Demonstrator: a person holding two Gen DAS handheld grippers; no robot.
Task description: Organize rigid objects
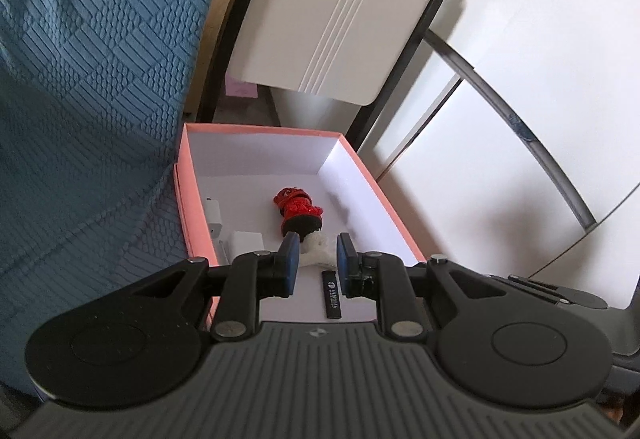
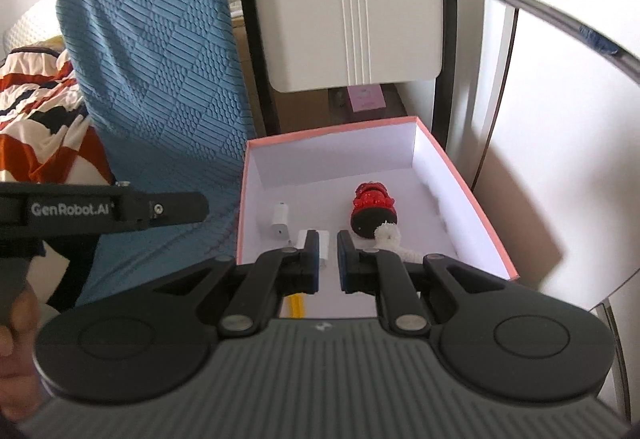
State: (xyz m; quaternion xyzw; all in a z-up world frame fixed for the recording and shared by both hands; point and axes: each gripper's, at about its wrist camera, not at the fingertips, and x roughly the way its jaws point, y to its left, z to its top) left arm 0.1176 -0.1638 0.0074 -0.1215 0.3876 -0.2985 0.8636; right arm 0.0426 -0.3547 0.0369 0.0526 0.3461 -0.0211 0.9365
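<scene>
Right wrist: figurine [image 2: 371, 207] inside box [image 2: 486, 217]

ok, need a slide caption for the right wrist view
Right gripper empty above pink box holding red figurine, white chargers and white fluffy piece.

A home: a white chair [image 2: 352, 7] beside a patterned bedspread [image 2: 36, 111].

Both tongs are matte black: ribbed grey-black housing, two round discs, linkage arms with silver pivot screws, blue pads [image 1: 291, 259] on the fingers. The left tongs [image 2: 120, 207] carry white "GenRobot.AI" lettering on the side.
</scene>
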